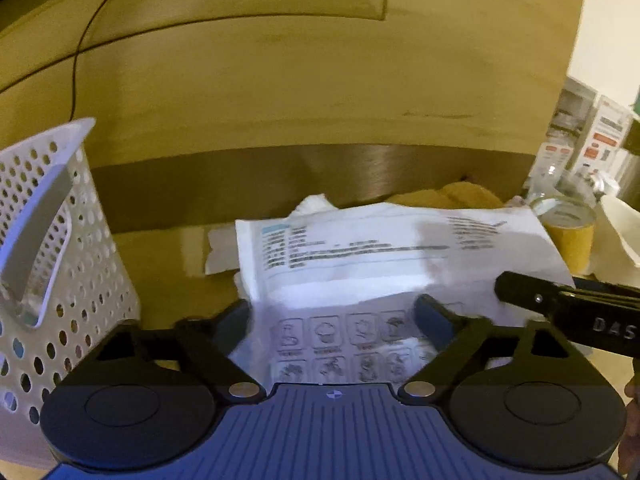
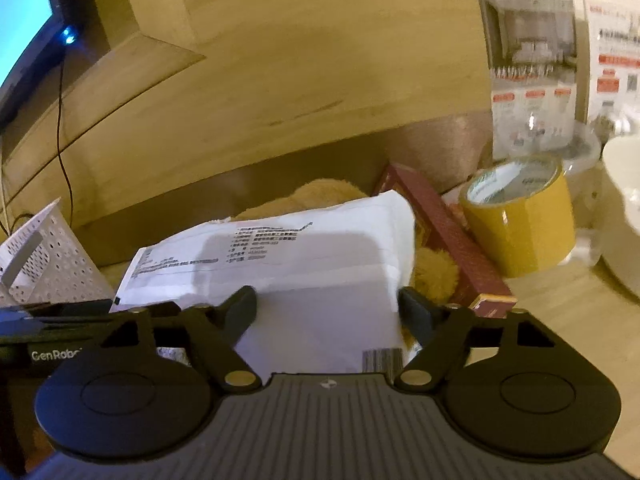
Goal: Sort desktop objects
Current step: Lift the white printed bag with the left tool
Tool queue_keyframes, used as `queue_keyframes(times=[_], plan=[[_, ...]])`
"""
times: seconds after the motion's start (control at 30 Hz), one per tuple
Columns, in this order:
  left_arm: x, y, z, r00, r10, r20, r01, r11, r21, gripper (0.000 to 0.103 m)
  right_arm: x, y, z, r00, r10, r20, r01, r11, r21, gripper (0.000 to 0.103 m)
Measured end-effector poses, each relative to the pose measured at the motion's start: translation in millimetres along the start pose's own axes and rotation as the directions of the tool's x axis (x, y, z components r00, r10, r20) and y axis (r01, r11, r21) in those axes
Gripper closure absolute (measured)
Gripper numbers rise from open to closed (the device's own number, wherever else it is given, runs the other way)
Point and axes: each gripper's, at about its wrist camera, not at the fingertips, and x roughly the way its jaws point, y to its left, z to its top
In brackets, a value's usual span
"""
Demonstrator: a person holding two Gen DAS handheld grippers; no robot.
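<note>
A white printed paper sheet [image 1: 360, 264] lies over a yellow plush toy [image 2: 434, 276] on the wooden desk. My left gripper [image 1: 334, 320] is open, its fingers on either side of the sheet's near part with icon pictures. My right gripper [image 2: 328, 304] is open too, its jaws spanning the sheet's [image 2: 304, 272] near edge. Whether either gripper touches the paper I cannot tell. The right gripper's body shows at the right edge of the left wrist view [image 1: 568, 312].
A white perforated basket [image 1: 52, 264] stands at the left, also in the right wrist view [image 2: 44, 260]. A dark red box [image 2: 452, 248], a yellow tape roll [image 2: 524, 216], a white bowl [image 2: 624, 200] and crumpled tissue [image 1: 312, 204] lie around the sheet. A monitor [image 2: 24, 28] is at the far left.
</note>
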Motion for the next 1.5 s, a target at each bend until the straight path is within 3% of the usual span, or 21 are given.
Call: queue_keyframes(times=[0.2, 0.27, 0.33, 0.37, 0.4, 0.5, 0.53, 0.57, 0.6, 0.67, 0.77, 0.9, 1.0, 1.17, 1.27, 1.33, 1.4, 1.5], plan=[[-20.3, 7.0, 1.9, 0.998, 0.015, 0.067, -0.013, 1.0, -0.028, 0.071, -14.4, 0.5, 0.5, 0.998, -0.053, 0.04, 0.054, 0.998, -0.023, 0.072], [-27.5, 10.4, 3.4, 0.996, 0.015, 0.086, -0.012, 0.999, -0.037, 0.078, -18.7, -1.3, 1.0, 0.997, -0.056, 0.044, 0.058, 0.998, -0.023, 0.079], [-33.0, 10.4, 7.9, 0.994, -0.01, 0.104, 0.013, 0.999, -0.03, 0.103, -22.5, -0.9, 1.8, 0.997, -0.059, 0.05, 0.06, 0.998, -0.024, 0.081], [-35.9, 8.4, 10.3, 0.993, -0.069, 0.099, 0.072, 0.997, -0.03, 0.103, -25.3, -0.3, 1.9, 0.997, -0.044, 0.057, 0.045, 0.999, -0.026, 0.083], [-38.8, 2.6, 12.1, 0.991, -0.08, 0.107, 0.083, 0.996, -0.02, 0.103, -28.4, 2.2, 1.6, 0.998, -0.02, 0.067, 0.022, 0.999, -0.032, 0.083], [-45.2, -21.4, 14.3, 0.99, -0.048, 0.135, 0.039, 0.997, 0.073, 0.1, -40.3, 19.0, 3.0, 0.994, -0.001, 0.109, 0.012, 0.995, -0.103, 0.083], [-46.6, -22.9, 13.5, 0.99, -0.044, 0.137, 0.035, 0.997, 0.065, 0.09, -41.5, 23.1, 3.6, 0.994, 0.0, 0.111, 0.013, 0.993, -0.119, 0.083], [-48.4, -22.4, 13.0, 0.989, -0.038, 0.143, 0.03, 0.998, 0.056, 0.066, -40.7, 24.1, 4.3, 0.995, 0.001, 0.102, 0.011, 0.992, -0.122, 0.083], [-45.6, -23.6, 14.1, 0.99, -0.014, 0.142, 0.007, 0.999, 0.051, 0.029, -39.3, 22.3, 4.8, 0.996, 0.003, 0.09, 0.007, 0.994, -0.113, 0.083], [-44.4, -17.2, 10.4, 0.985, 0.044, 0.165, -0.051, 0.998, 0.035, 0.007, -35.1, 14.9, 4.0, 0.998, 0.004, 0.066, 0.002, 0.996, -0.094, 0.083], [-46.6, 1.3, 3.5, 0.988, 0.087, 0.129, -0.09, 0.996, 0.012, 0.009, -31.7, 6.7, -0.6, 0.999, 0.017, 0.045, -0.013, 0.997, -0.081, 0.081], [-26.7, 22.9, -2.0, 0.997, 0.081, 0.012, -0.081, 0.996, -0.044, 0.008, -22.5, 1.6, -6.1, 0.999, 0.013, 0.03, -0.012, 0.998, -0.059, 0.068], [-6.2, 32.5, -6.9, 0.999, 0.032, -0.041, -0.036, 0.994, -0.099, 0.004, -18.9, 1.8, -7.2, 0.999, 0.019, 0.032, -0.016, 0.997, -0.081, 0.063], [7.7, 43.3, -6.4, 0.998, -0.046, -0.039, 0.039, 0.982, -0.184, 0.001, -14.5, -1.0, -5.9, 0.999, 0.028, 0.029, -0.025, 0.996, -0.089, 0.058], [1.1, 31.7, -5.6, 0.997, -0.072, -0.007, 0.071, 0.986, -0.15, 0.026, -12.9, 0.6, -5.8, 0.999, 0.024, 0.032, -0.021, 0.995, -0.098, 0.056], [-3.4, 20.9, -2.2, 0.999, -0.047, 0.011, 0.048, 0.991, -0.122, 0.032, -10.0, 3.3, -5.0, 1.0, 0.02, 0.022, -0.018, 0.995, -0.097, 0.05], [-6.7, 15.3, 0.2, 0.999, -0.038, 0.024, 0.04, 0.994, -0.104, 0.05, -6.4, 3.5, -4.9, 1.0, 0.028, 0.008, -0.027, 0.997, -0.078, 0.04], [-13.3, 13.1, 3.9, 0.999, -0.018, 0.047, 0.021, 0.996, -0.081, 0.065, -4.2, 5.8, -5.4, 1.0, 0.008, 0.005, -0.008, 0.998, -0.069, 0.043]])
